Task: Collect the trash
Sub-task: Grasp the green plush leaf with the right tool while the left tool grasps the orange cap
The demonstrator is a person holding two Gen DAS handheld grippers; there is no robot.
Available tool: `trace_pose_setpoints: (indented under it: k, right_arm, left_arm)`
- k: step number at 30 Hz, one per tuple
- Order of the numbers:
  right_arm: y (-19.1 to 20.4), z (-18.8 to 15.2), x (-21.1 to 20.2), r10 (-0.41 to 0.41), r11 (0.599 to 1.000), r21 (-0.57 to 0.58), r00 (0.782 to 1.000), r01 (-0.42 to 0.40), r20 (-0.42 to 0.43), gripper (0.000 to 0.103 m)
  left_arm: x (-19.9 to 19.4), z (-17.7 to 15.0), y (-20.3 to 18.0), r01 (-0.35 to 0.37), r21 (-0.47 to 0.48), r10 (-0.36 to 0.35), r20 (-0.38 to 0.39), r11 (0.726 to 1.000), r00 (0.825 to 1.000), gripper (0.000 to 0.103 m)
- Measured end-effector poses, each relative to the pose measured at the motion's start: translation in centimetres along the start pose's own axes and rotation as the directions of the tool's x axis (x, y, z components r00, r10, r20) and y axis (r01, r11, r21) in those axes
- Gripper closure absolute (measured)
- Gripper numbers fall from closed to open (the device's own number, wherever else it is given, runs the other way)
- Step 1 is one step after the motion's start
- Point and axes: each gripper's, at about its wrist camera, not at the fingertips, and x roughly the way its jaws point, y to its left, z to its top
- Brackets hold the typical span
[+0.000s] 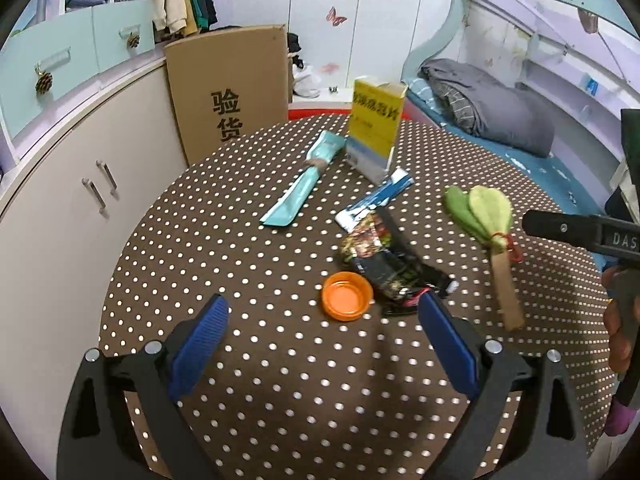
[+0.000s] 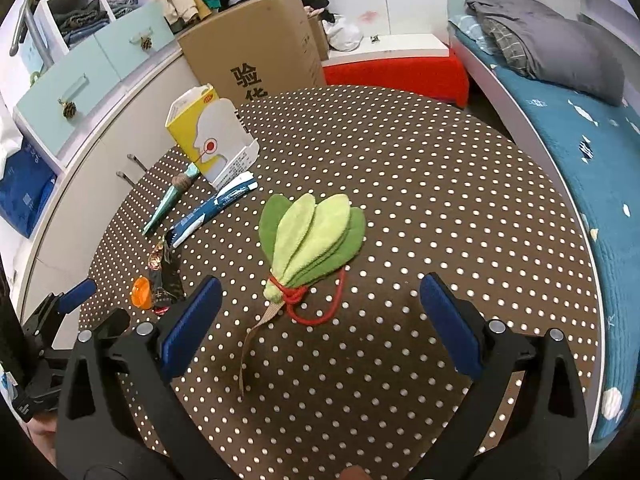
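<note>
On the brown polka-dot table point(image 1: 248, 264) lie an orange bottle cap point(image 1: 346, 296), a crumpled dark snack wrapper point(image 1: 384, 264), a blue-white sachet point(image 1: 376, 200), a teal wrapper point(image 1: 304, 178) and an open yellow medicine box point(image 1: 376, 128). My left gripper point(image 1: 324, 328) is open and empty, just short of the cap and the dark wrapper. My right gripper point(image 2: 320, 312) is open and empty, its jaws either side of the stem of a green felt leaf bundle point(image 2: 316, 236) tied with red cord. The same trash shows at the left of the right wrist view, with the cap point(image 2: 142, 292) and box point(image 2: 204, 136).
A tall cardboard box point(image 1: 228, 92) stands behind the table beside white cabinets point(image 1: 60, 184). A red stool point(image 2: 396, 72) sits beyond the far edge. A bed with blue cover point(image 2: 580, 152) and grey bedding runs along the right.
</note>
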Motion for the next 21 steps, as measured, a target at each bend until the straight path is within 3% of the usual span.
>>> trace_pose_setpoints:
  k: [4,7,10,11,12,13,14,16,18,21]
  right_arm:
    - [0.5,0.1,1.3,-0.024,0.999,-0.021,1.000,0.024,-0.010,0.006]
    - [0.8,0.3,2.2,-0.037,0.999,-0.038,0.999,0.037,-0.012,0.006]
    - [1.2,0.6,3.2,-0.044,0.998,-0.053,0.999,0.043,-0.015,0.008]
    - [1.5,0.6,3.4,-0.046,0.997,-0.062,0.999,0.046,-0.012,0.012]
    - [1.9,0.7,3.7,-0.056,0.995,-0.086,0.998,0.055,-0.008,0.027]
    - [2.2,0.7,3.9,-0.060,0.993,-0.104,0.998,0.058,-0.010,0.046]
    - [2.4,0.6,4.2,-0.063,0.991,-0.119,0.998,0.061,-0.018,0.050]
    - [2.7,0.4,4.1,-0.057,0.987,-0.150,0.998,0.054,-0.011,0.072]
    - [2.5,0.2,3.8,-0.014,0.991,-0.134,1.000,0.012,-0.012,0.082]
    - [1.4,-0.2,2.8,0.015,0.994,-0.109,1.000,-0.015,0.000,0.084]
  left_arm:
    - [1.3,0.2,0.0,-0.004,0.012,0.005,-0.027,1.000,1.000,0.011]
    - [2.6,0.2,-0.3,0.000,0.033,0.003,-0.076,0.999,0.997,0.033]
    - [2.8,0.1,-0.6,-0.014,0.061,0.018,-0.066,0.998,0.998,0.042]
    - [2.7,0.2,-0.7,-0.014,0.061,0.017,-0.064,0.998,0.998,0.051]
    - [2.7,0.3,-0.7,-0.011,0.060,0.015,-0.062,0.998,0.998,0.057]
    - [2.6,0.3,-0.6,-0.007,0.055,0.010,-0.061,0.998,0.998,0.071]
    - [2.5,0.4,-0.6,-0.001,0.047,0.004,-0.063,0.999,0.998,0.074]
    - [2.3,0.4,-0.3,0.018,0.015,-0.017,-0.066,1.000,0.998,0.074]
    - [2.2,0.3,-0.1,0.010,0.006,-0.009,-0.062,1.000,0.998,0.074]
    - [1.4,0.1,-0.2,0.008,-0.010,-0.008,-0.050,1.000,0.999,0.074]
